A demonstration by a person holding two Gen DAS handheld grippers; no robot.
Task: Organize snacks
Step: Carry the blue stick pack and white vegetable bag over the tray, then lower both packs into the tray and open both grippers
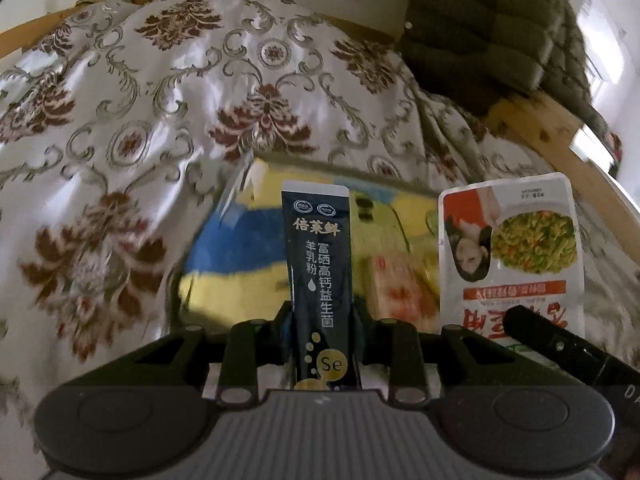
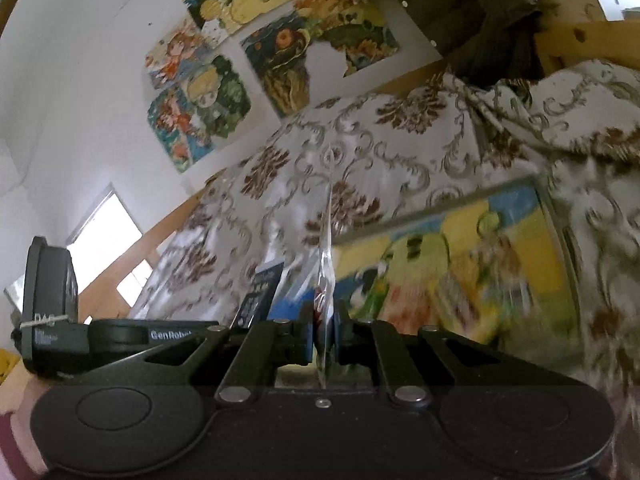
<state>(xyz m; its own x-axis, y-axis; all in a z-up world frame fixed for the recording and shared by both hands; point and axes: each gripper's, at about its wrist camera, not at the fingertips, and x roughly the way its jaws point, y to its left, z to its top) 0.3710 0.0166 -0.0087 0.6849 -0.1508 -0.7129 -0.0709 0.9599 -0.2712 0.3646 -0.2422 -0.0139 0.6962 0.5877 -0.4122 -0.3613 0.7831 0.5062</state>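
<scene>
The left gripper [image 1: 322, 316] clamps a dark sachet [image 1: 319, 264] printed "倍莱鲜", "羊乳粉" and "Se", standing upright between its fingers. To its right, the right gripper [image 2: 325, 332] pinches a white snack pouch [image 1: 510, 256], edge-on. "GenRobot" marks the left gripper's casing.

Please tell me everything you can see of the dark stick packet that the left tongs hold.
The dark stick packet is a narrow, glossy navy sachet with a white sealed top edge, pale Chinese print, gold dots and a round "Se" mark low down. It points straight out of the shut left tongs, which clamp its lower part from both sides. Nothing else touches it; a blurred colourful tray lies beyond.
</scene>
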